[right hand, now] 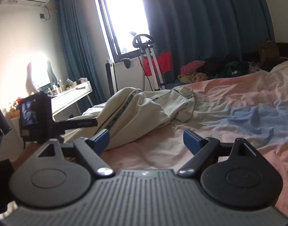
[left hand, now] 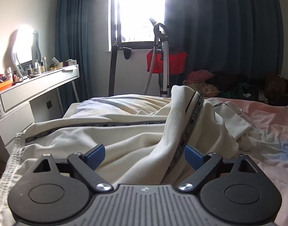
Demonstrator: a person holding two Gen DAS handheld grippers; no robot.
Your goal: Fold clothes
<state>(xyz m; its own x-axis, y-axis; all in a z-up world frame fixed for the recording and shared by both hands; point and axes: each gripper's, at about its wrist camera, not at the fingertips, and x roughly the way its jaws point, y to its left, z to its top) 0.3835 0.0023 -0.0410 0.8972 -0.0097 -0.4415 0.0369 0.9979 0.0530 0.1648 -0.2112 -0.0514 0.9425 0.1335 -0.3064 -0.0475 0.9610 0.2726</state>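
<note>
**Now: cream garment bunched on the bed, both grippers spread**

Leftmost, the white vanity desk (left hand: 40,86) stands beside the bed (right hand: 238,98). The left gripper (left hand: 144,155) has its jaws wide around a raised fold of the cream garment (left hand: 110,137), not pinching it. The right gripper (right hand: 145,141), jaws wide, hovers over pink sheet just beside the garment.
</note>
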